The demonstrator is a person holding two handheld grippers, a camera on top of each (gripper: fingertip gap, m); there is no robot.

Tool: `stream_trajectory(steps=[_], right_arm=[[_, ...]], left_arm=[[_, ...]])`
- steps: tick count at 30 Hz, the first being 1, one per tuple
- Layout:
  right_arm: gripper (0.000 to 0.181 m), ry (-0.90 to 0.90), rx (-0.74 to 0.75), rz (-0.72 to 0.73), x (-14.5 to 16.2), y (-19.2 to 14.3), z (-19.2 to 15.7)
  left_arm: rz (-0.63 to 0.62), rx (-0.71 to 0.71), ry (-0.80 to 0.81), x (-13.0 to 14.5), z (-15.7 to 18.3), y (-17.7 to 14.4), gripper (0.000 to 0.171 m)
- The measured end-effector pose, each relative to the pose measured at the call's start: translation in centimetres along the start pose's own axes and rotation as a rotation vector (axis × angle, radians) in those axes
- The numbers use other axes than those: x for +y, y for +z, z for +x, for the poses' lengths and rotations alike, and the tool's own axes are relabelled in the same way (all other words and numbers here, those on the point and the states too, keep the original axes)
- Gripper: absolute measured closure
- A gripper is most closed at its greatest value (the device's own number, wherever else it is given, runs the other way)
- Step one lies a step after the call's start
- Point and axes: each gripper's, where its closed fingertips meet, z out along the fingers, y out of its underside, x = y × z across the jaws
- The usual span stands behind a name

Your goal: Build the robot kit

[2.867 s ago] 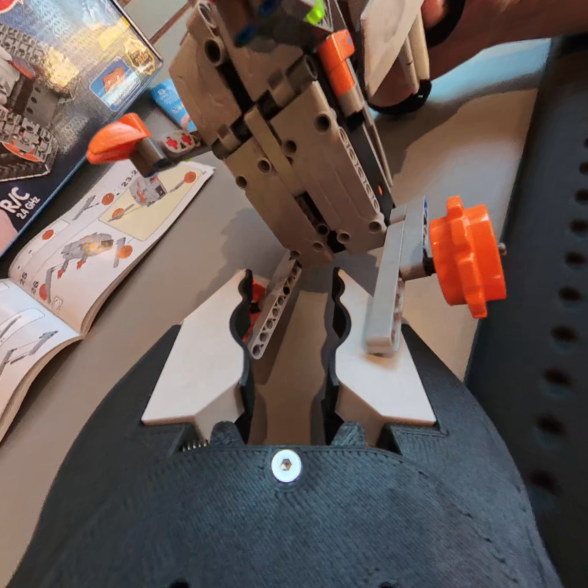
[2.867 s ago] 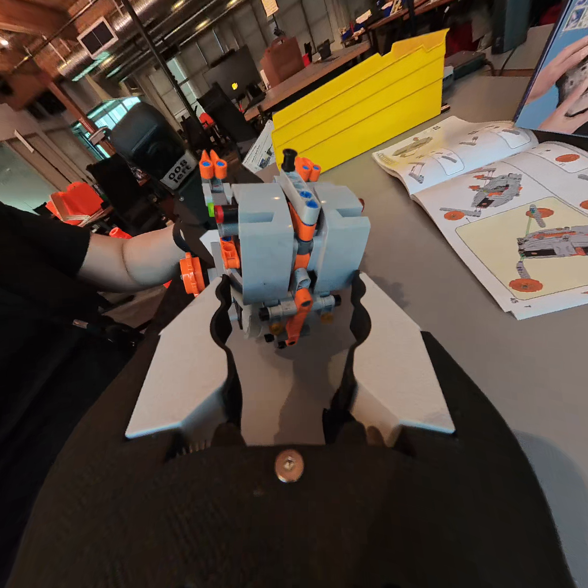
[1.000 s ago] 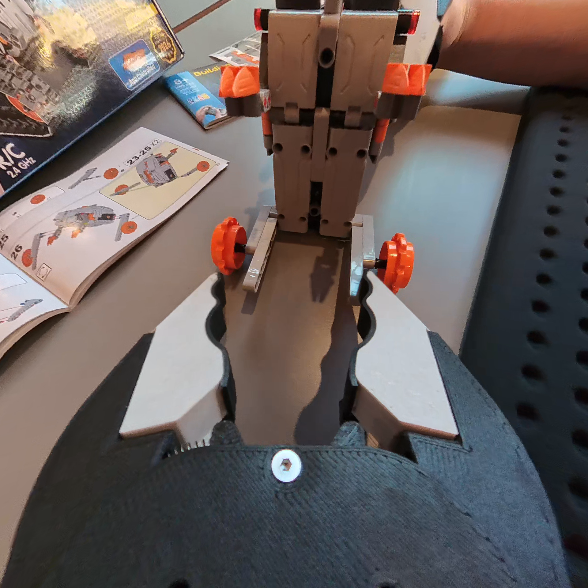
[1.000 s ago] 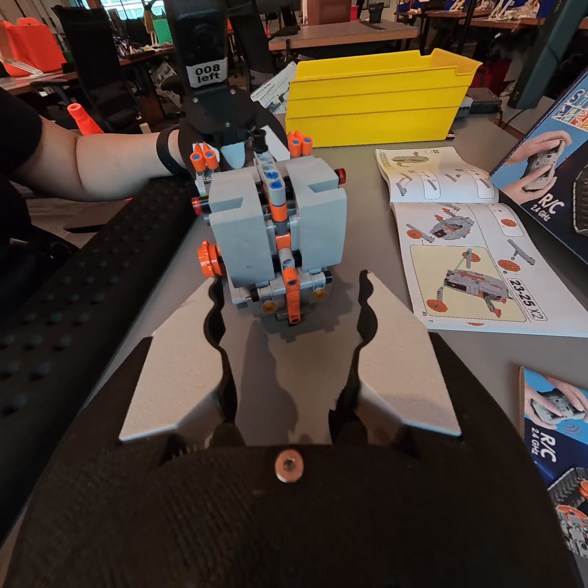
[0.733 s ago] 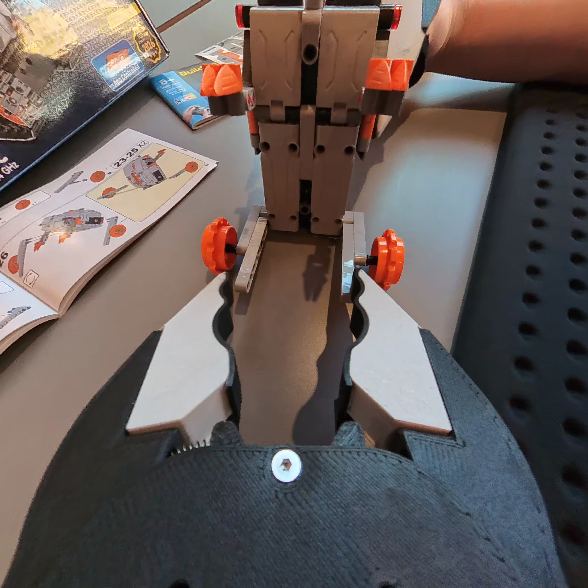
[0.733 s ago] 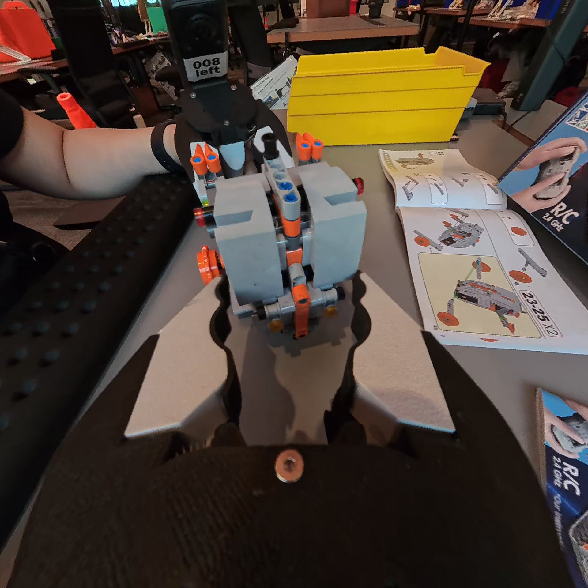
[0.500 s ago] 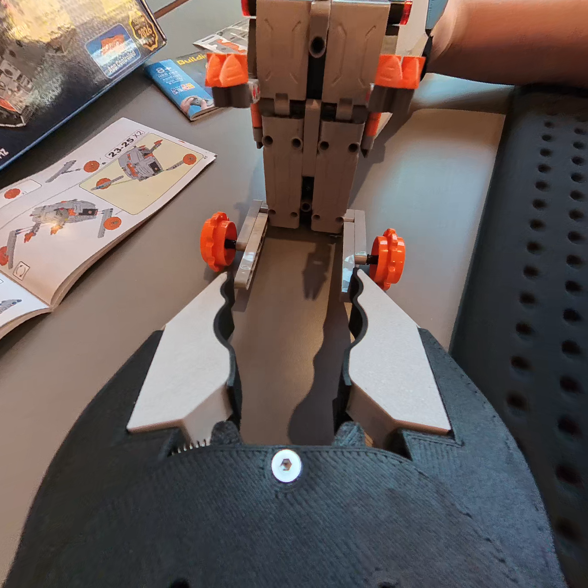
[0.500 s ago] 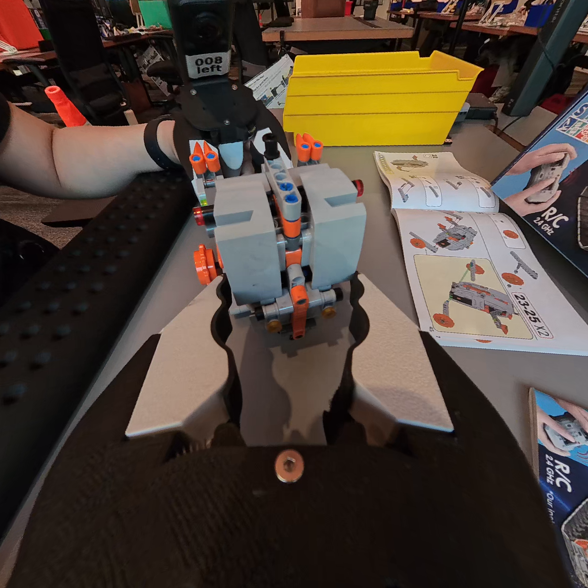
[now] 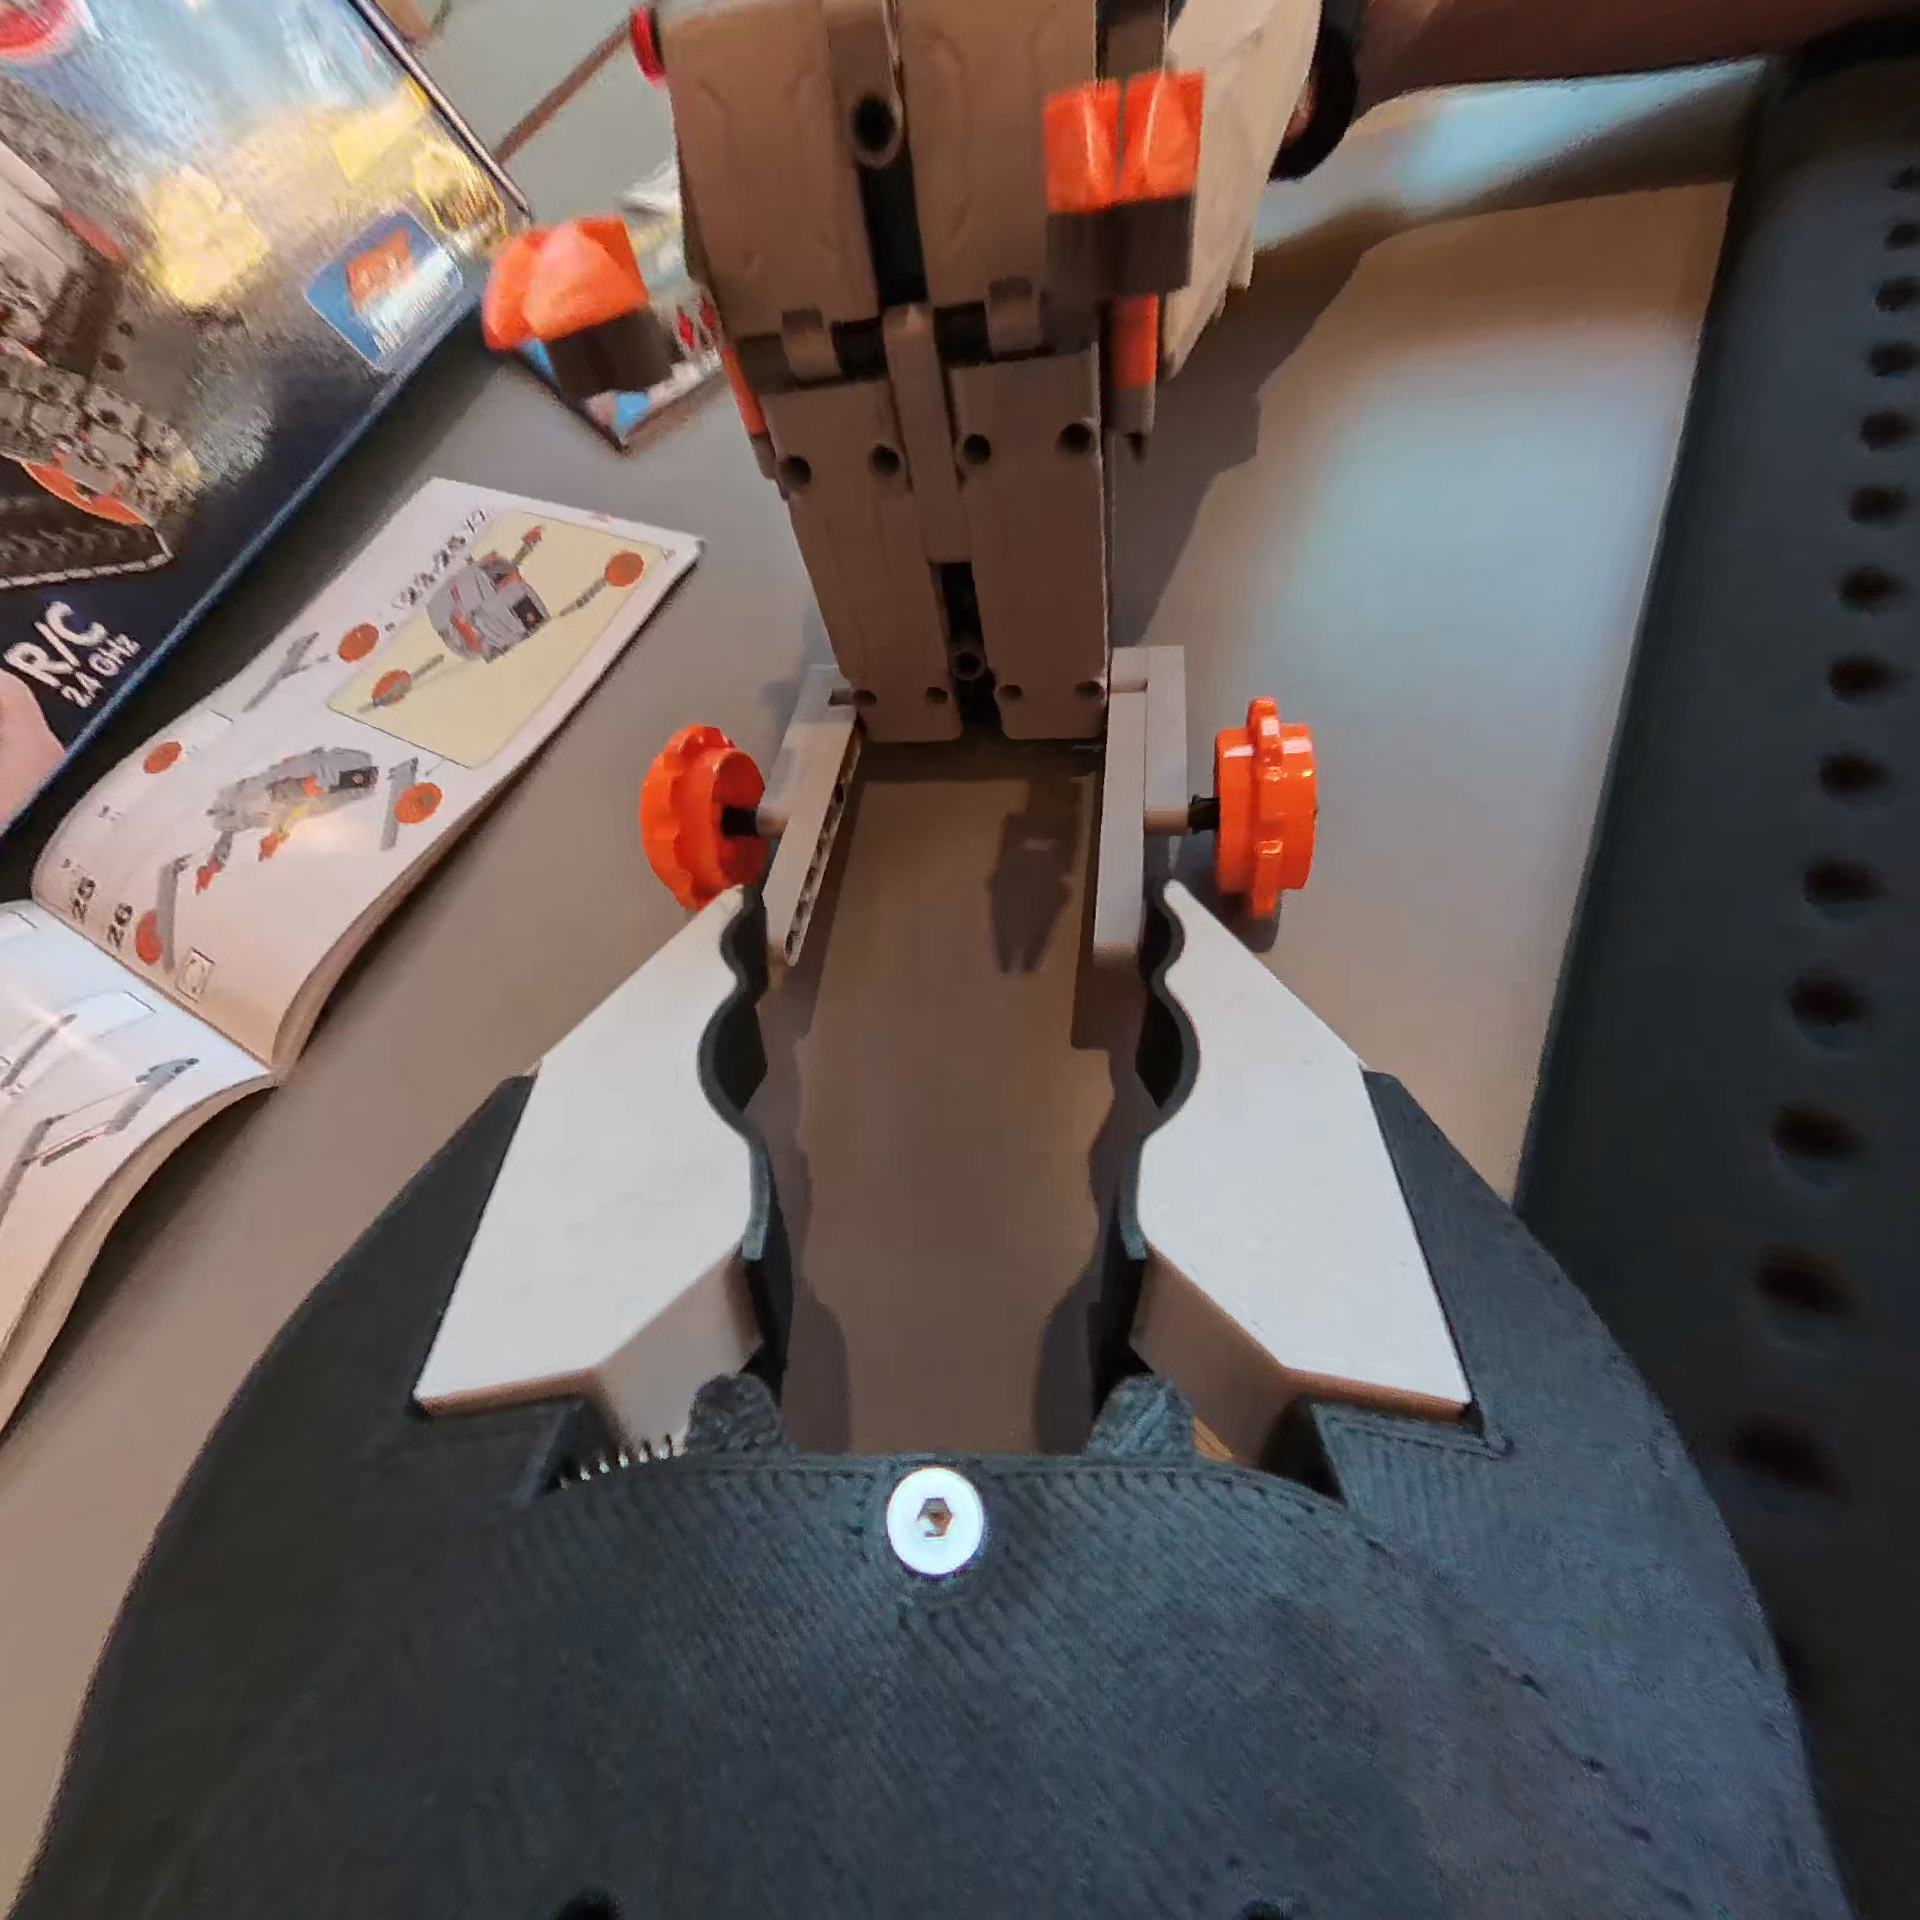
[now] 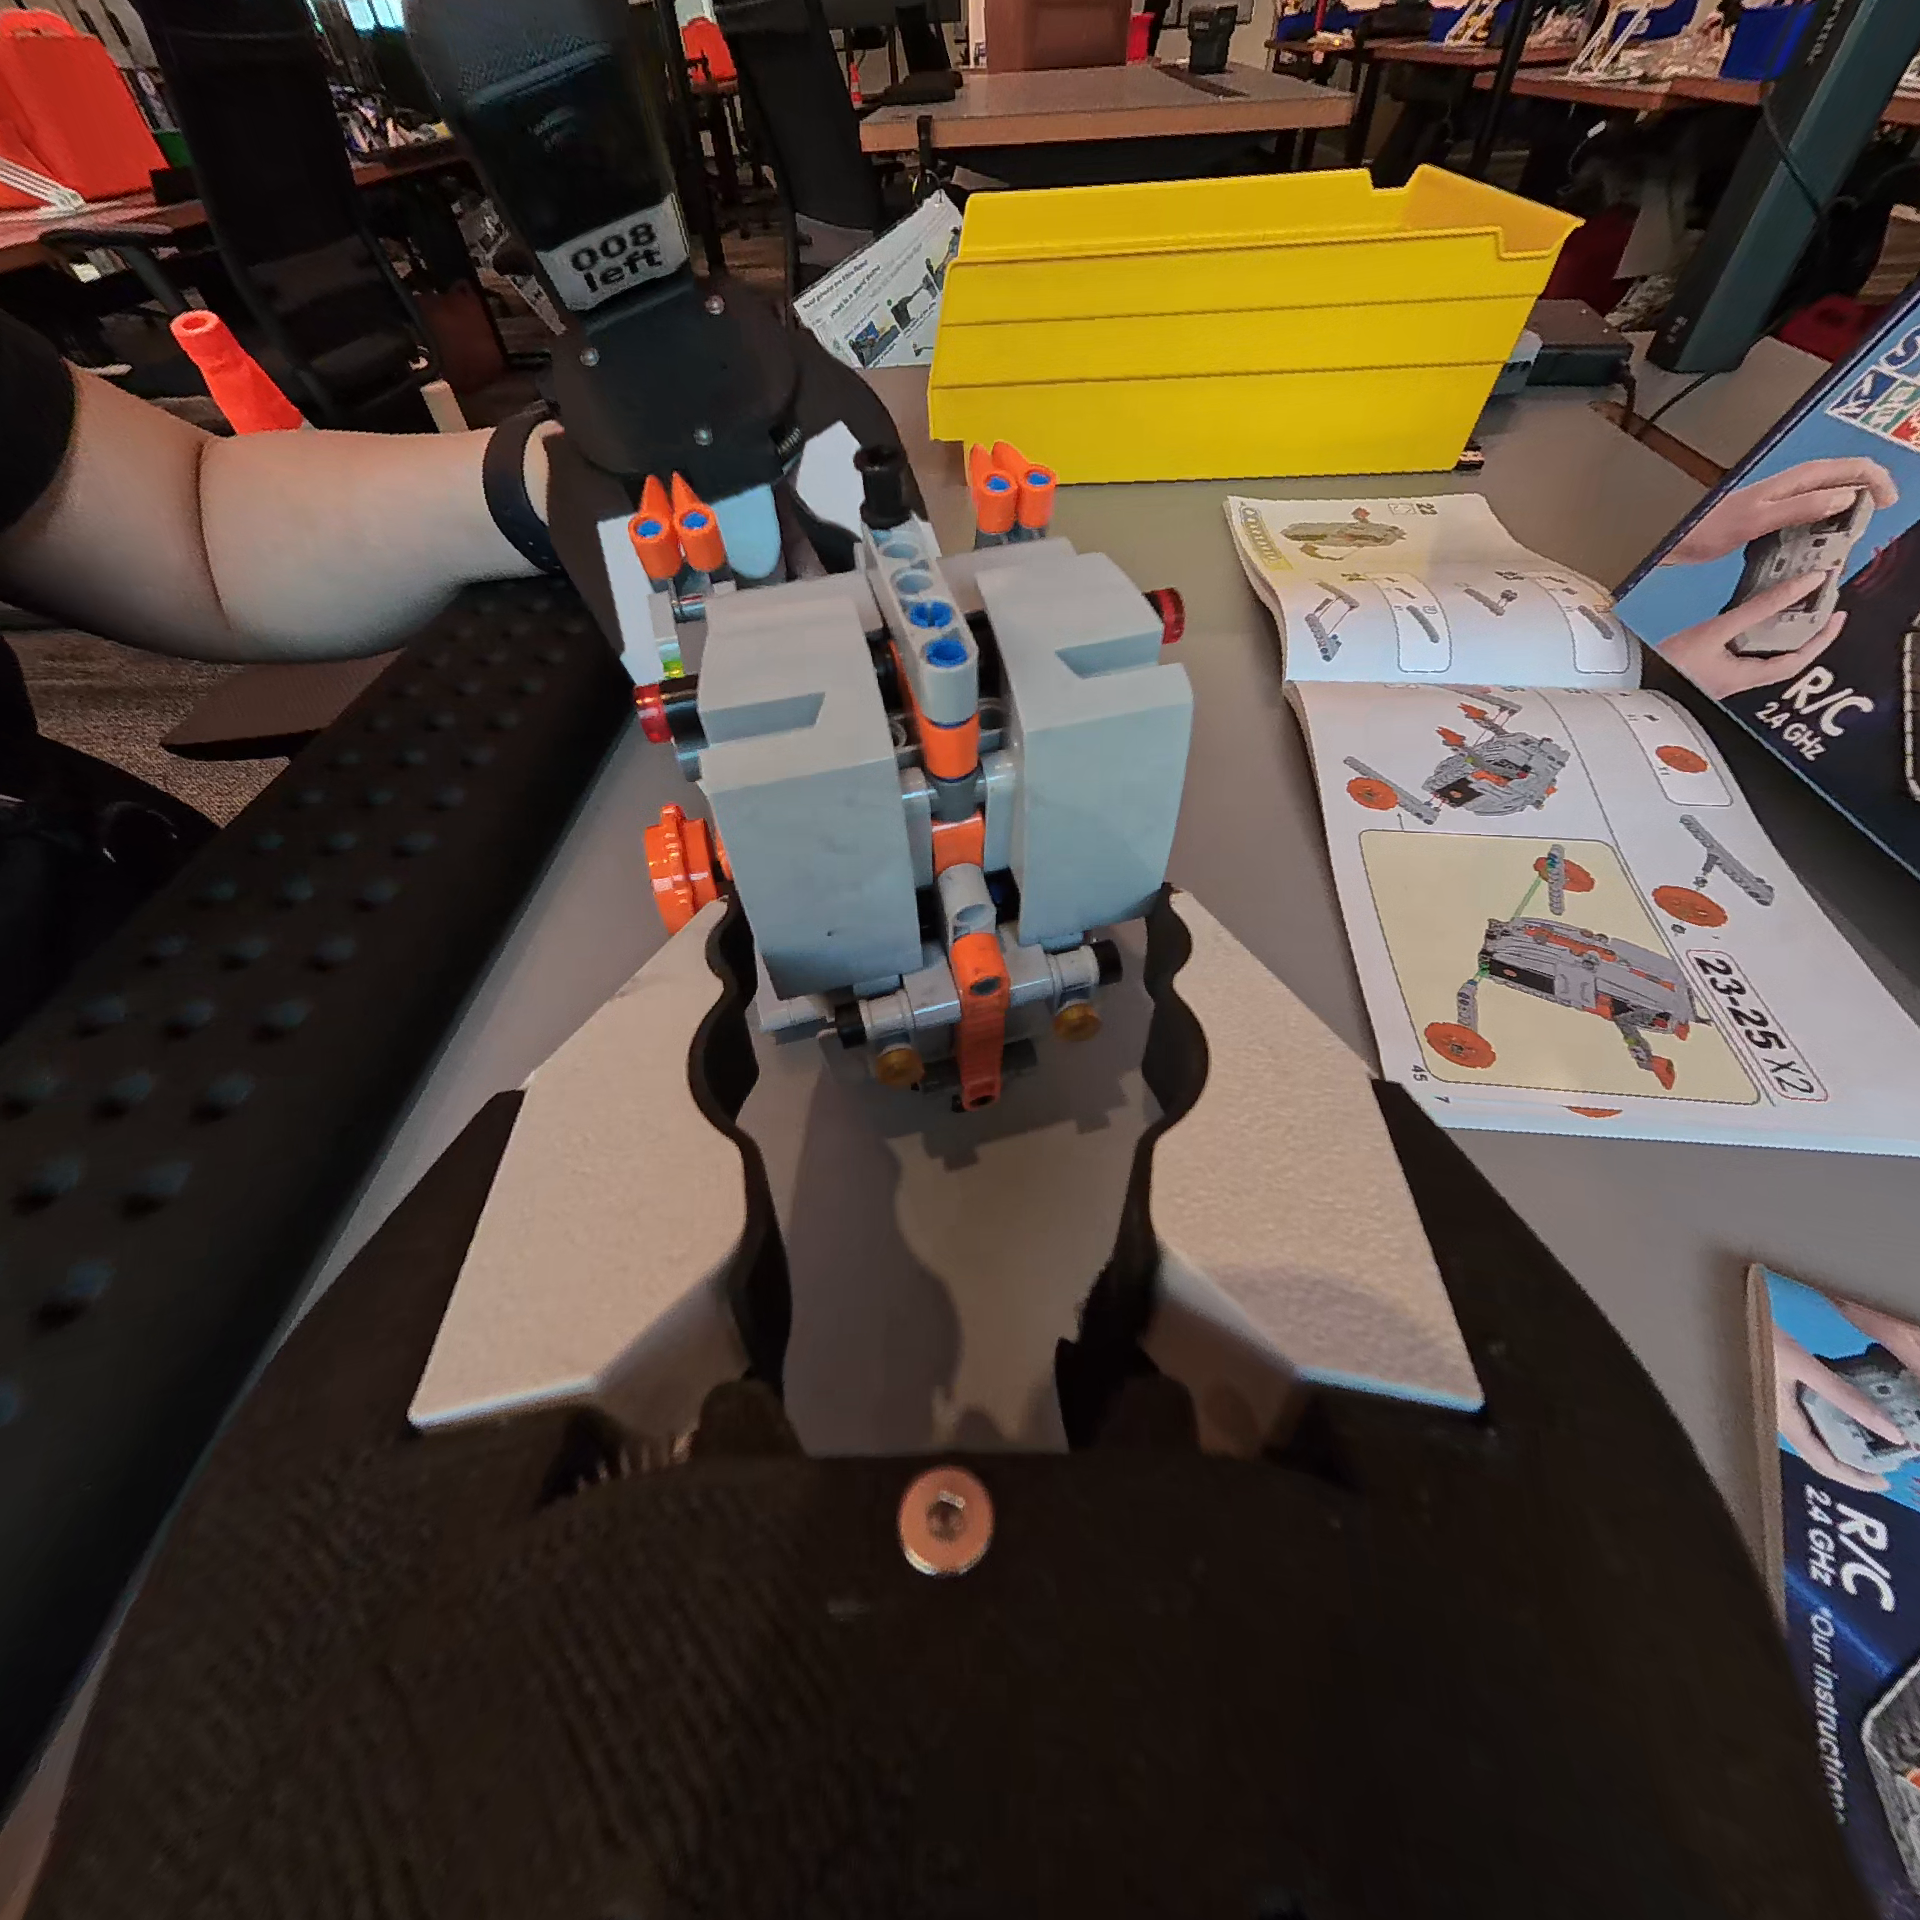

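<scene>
Fingers (image 9: 1288, 1153) of the left gripper (image 9: 951, 935) and the right gripper (image 10: 945, 935) stand spread, gripping nothing, flanking opposite ends of the model (image 10: 935, 790) on the table (image 9: 1382, 582), booklet (image 10: 1558, 862) open alongside.

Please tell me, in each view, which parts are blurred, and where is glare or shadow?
Left wrist view: the toy model's upper part and the box are blurred; pale glare on the table; the tongs stay sharp. Right wrist view: mostly sharp, the tongs cast a shadow on the table below.
</scene>
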Motion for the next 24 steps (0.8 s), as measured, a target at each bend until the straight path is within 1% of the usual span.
stream_trajectory(steps=[4, 6, 11, 13, 17, 19, 22, 24], right_arm=[[0.106, 0.006, -0.001, -0.001, 0.0, 0.0, -0.1], [0.105, 0.007, -0.002, -0.002, 0.1, -0.1, -0.1], [0.105, 0.011, -0.006, -0.006, 0.1, -0.1, -0.1], [0.105, 0.008, -0.005, -0.01, 0.2, -0.1, -0.1], [0.105, 0.01, -0.005, -0.013, 0.2, -0.1, -0.1], [0.105, 0.01, -0.006, -0.014, 0.2, -0.1, -0.1], [0.104, 0.006, -0.005, -0.018, 0.3, -0.1, -0.2], [0.104, 0.005, -0.005, -0.02, 0.3, -0.1, -0.2]], left_arm=[[-0.022, -0.043, 0.086, 0.3, 0.0, 0.2, 0.101], [-0.03, -0.062, 0.103, 0.4, 0.0, 0.3, 0.102], [-0.023, -0.044, 0.036, 0.1, 0.1, 0.0, 0.102], [0.022, -0.013, -0.032, -0.6, 0.1, -0.4, 0.107], [0.113, 0.015, -0.175, -1.7, -0.9, -1.3, 0.106], [0.096, 0.028, -0.212, -1.4, -1.0, -1.1, 0.104], [0.036, 0.016, -0.195, -0.4, -0.9, -0.5, 0.105], [0.028, 0.02, -0.185, -0.3, -0.8, -0.4, 0.105]])
